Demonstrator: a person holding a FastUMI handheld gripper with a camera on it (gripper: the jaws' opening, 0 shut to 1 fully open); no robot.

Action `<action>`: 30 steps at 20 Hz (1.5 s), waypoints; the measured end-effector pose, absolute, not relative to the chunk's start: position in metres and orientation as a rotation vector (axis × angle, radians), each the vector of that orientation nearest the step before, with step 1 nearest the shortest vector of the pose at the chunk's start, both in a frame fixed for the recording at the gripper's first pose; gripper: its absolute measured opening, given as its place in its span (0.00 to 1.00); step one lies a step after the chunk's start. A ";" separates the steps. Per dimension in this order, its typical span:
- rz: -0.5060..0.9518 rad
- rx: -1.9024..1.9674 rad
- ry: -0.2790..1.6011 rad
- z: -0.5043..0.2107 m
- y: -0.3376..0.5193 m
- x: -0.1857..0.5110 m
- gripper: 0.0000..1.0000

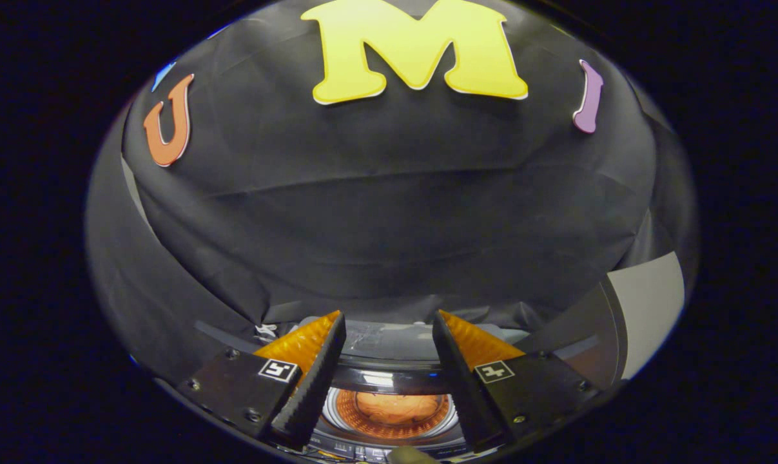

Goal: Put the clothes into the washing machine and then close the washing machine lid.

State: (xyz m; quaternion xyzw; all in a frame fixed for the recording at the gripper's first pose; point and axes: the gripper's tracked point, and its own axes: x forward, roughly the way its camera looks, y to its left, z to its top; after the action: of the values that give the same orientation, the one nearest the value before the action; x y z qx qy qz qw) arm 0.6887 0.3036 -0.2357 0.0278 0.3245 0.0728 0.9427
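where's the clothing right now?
Gripper view: the orange clothing lies inside the washing machine drum, seen low between the open gripper fingers, nothing held.

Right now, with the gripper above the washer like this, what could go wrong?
1. The hand-held gripper is open and empty, high above the drum; the orange clothes already lie inside.
2. The lid is not clearly visible here, so reaching for it blind could miss.
3. Dropping straight down might snag the clothes again.
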 end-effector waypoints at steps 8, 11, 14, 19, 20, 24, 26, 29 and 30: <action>0.151 0.049 0.658 -0.243 0.303 0.667 0.85; 0.152 0.039 0.657 -0.246 0.302 0.660 0.85; 0.151 0.013 0.641 -0.246 0.301 0.653 0.85; 0.155 0.002 0.636 -0.251 0.301 0.648 0.86; 0.156 -0.001 0.636 -0.252 0.300 0.645 0.86; 0.164 -0.008 0.638 -0.257 0.300 0.632 0.87; 0.170 -0.008 0.638 -0.261 0.300 0.629 0.87; 0.179 -0.012 0.649 -0.266 0.300 0.622 0.87; 0.182 -0.014 0.651 -0.268 0.300 0.619 0.87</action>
State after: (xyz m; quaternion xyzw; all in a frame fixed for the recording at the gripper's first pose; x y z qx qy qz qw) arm 0.6186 0.2995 -0.2679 -0.0068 0.3194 0.0892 0.9434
